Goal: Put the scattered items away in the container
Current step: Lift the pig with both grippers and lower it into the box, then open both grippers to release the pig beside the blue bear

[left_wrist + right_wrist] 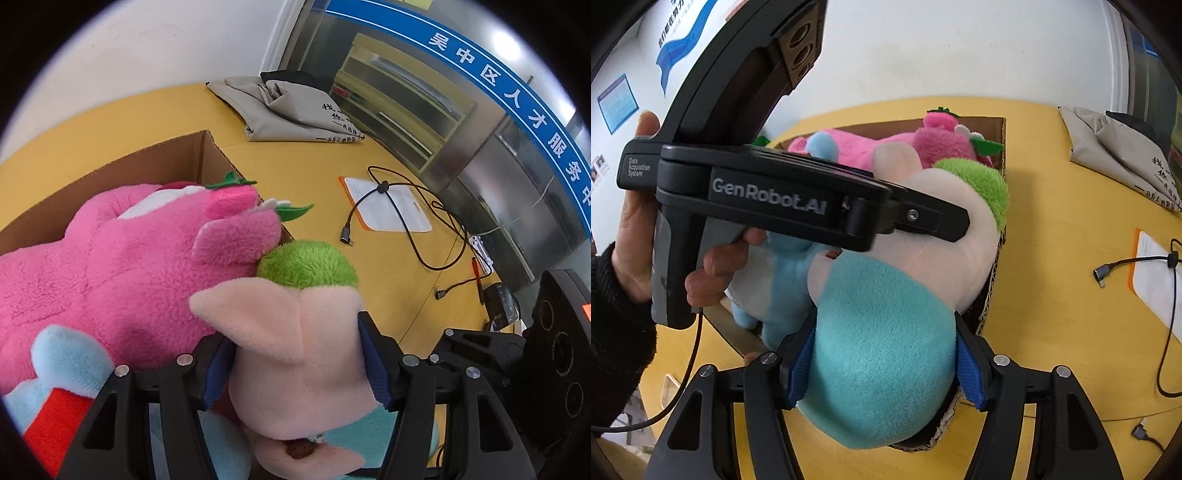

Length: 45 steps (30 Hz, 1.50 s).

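L gripper (pixel 295 363): my blue pads (pixel 373 363) are pressed on both sides of the pig toy's (pixel 295 332) pale pink head, holding it. Its ear sticks out to the left between the fingers.
R gripper (pixel 882 363): I've got the pads (pixel 969 373) squeezed on the same pig toy (pixel 882 343), on its teal body. So both grippers grip one toy.
Pig toy: pink head, green tuft on top, teal body; sits over the near right corner of the box (pixel 991 295), partly above the rim. Can't tell if it rests on the toys below.
Box (pixel 201 157): brown cardboard, open top, on the yellow table (pixel 388 288). Far wall and right edge show in the left wrist view.
Pink toy (pixel 110 266): big, fluffy, lying in the box, w/ green felt leaves near its top; touches the pig's green tuft.
Blue toy (pixel 66 354): light blue w/ a red patch, near left, beside the pink one. In the right wrist view it lies in the box (pixel 783 288) under my L gripper body.
L hand (pixel 639 236): wrapped round the black handle, dark sleeve at wrist.
Table, right side: black cable (pixel 413 221) looped over a white pouch (pixel 388 206) w/ orange edge; folded grey bag (pixel 291 110) at the far end.
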Motion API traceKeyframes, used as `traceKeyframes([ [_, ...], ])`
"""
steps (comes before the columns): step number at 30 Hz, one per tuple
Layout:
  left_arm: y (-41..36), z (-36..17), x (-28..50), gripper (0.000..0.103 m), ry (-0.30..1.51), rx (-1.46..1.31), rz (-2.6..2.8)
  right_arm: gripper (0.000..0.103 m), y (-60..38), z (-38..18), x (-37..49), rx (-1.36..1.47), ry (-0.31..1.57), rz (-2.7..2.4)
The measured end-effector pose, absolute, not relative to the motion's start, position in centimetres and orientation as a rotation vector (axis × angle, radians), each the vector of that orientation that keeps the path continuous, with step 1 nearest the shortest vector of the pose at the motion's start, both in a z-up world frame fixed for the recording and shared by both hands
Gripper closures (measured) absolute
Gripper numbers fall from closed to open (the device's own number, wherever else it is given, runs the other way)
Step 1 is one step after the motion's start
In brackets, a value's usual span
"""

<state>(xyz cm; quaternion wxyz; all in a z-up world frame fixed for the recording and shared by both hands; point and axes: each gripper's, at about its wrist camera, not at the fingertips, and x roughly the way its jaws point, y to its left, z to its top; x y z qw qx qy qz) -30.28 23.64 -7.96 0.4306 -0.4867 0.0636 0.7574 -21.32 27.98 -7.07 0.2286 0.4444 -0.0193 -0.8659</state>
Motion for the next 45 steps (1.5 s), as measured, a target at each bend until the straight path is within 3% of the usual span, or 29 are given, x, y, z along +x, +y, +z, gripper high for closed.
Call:
traceKeyframes([
  [4,23.5,-8.6,-30.3,0.041,0.172,-1.206,1.887,0.033,27.2,-7.1,-21.3,1.251,0.013,-2.422],
  [11,24.2,-9.1,-30.1,0.038,0.213,-1.223,1.925,0.021,26.0,-4.7,-18.4,1.189,0.150,-2.565],
  [13,24.1,-9.2,-30.3,0.038,0.190,-1.230,1.916,0.028,26.2,-3.2,-17.5,1.112,0.146,-2.565],
  [15,24.0,-9.2,-30.4,0.038,0.181,-1.232,1.913,0.065,26.2,-2.9,-18.0,1.080,0.119,-2.536],
  [16,24.1,-9.2,-30.4,0.038,0.183,-1.233,1.917,0.073,25.7,-3.4,-18.4,1.102,0.148,-2.533],
  [18,24.3,-9.3,-30.2,0.036,0.201,-1.235,1.921,0.076,25.0,-5.6,-19.6,1.178,0.174,-2.511],
  [22,23.7,-8.2,-29.5,0.035,0.181,-1.227,1.951,0.077,25.5,-7.2,-20.2,1.229,0.048,-2.497],
  [28,17.3,-1.8,-25.8,0.037,0.044,-1.061,2.078,0.076,25.7,-7.2,-19.3,1.204,0.017,-2.538],
  [30,14.3,0.0,-24.0,0.034,0.032,-1.012,2.156,0.070,25.4,-6.8,-18.8,1.173,0.026,-2.567],
  [32,10.5,1.7,-21.5,0.028,0.034,-0.975,2.259,0.033,24.8,-5.5,-17.4,1.105,0.019,-2.578],
  [33,8.5,2.3,-20.1,0.028,0.036,-0.956,2.322,0.004,24.5,-4.7,-16.5,1.074,0.013,-2.598],
  [39,-0.4,3.7,-12.6,0.028,0.063,-0.903,2.615,0.000,23.3,-0.2,-11.0,0.813,-0.039,-2.746],
  [45,-3.3,2.0,-7.7,0.028,0.075,-0.965,2.741,0.000,20.5,1.5,-5.9,0.816,-0.005,-2.913],
])
